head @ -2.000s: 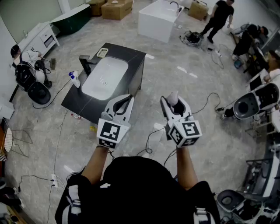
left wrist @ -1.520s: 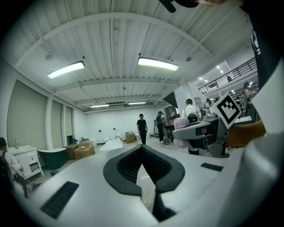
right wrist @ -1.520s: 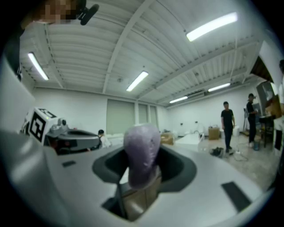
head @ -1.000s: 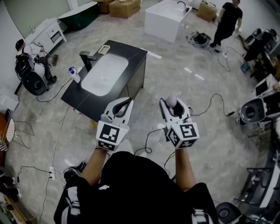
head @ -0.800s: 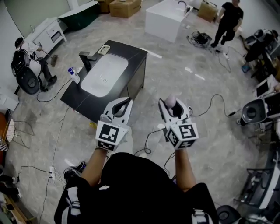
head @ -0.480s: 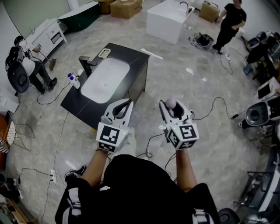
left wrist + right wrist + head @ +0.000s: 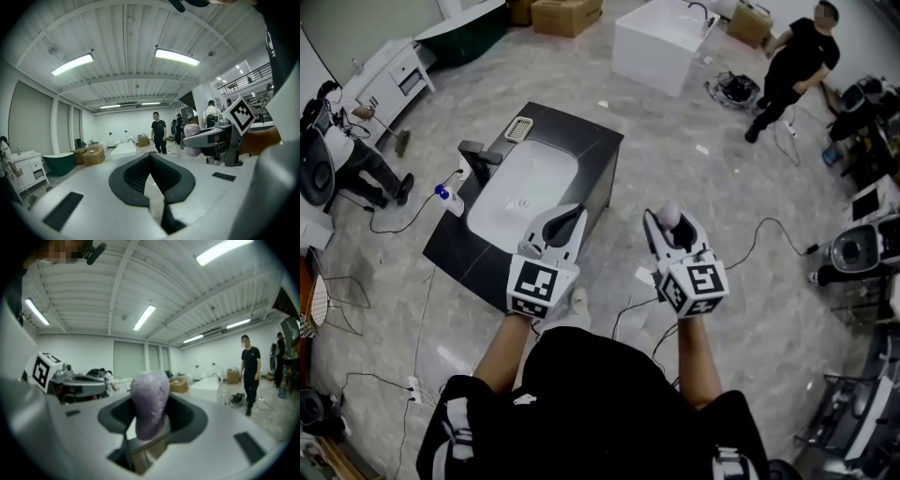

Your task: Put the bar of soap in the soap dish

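Grey marbled floor (image 7: 703, 187). Black worktop (image 7: 591, 145), white basin (image 7: 525, 187) set in. White bathtub (image 7: 661, 37), cardboard boxes (image 7: 567, 11) beyond. White walls (image 7: 117, 124); ceiling strip lights (image 7: 177, 56) lit.

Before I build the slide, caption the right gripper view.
Right gripper clamped on an upright, pale purple bar of soap.

Bar of soap (image 7: 149, 401) stands between the fingers of the right gripper (image 7: 666, 223). The counter (image 7: 592, 150) lies ahead of the fingertips of the left gripper (image 7: 565, 220), with the basin (image 7: 525, 183) set in it. The soap dish (image 7: 519, 128) sits on the counter's far corner, beyond the basin and well apart from both sets of fingertips.
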Motion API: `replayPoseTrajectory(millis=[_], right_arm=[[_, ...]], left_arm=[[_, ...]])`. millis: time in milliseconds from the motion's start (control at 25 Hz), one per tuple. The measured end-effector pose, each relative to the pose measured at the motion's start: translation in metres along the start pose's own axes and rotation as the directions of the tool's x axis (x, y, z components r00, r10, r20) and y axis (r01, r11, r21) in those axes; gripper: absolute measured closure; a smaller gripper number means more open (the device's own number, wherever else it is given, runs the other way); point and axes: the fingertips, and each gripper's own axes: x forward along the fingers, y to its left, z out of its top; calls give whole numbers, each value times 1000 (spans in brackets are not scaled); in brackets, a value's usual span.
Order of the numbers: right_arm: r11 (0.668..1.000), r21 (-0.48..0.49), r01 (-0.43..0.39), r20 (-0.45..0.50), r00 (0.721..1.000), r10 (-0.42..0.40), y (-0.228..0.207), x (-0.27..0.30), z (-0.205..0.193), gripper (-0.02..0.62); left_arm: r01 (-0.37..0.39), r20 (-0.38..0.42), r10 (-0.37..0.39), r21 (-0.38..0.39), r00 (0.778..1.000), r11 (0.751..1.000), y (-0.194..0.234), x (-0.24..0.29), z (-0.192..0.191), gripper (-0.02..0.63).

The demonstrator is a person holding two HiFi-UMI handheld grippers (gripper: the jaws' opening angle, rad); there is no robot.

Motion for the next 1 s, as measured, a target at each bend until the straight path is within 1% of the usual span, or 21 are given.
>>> replayPoseTrajectory(millis=[280,640,800,1000], right_arm=[[1000,-3,12,-9,1000,-12,-9,60,16,388],[999,-16,38,-33,999,-38,-12,120,20,388],[999,-22,35,-55,998,-36,-6,146,14,388],[999,-33,6,-87,996,-9,6,174,9,388]], left_arm=[[14,6,-14,-13,1000,1000,55,38,5,581],[49,26,-48,-46,999,998,104,73,-2,581],[45,19,-43,-66,999,997,129,81,-14,581],[23,12,-22,-99,1000,995,156,83,-26,581]])
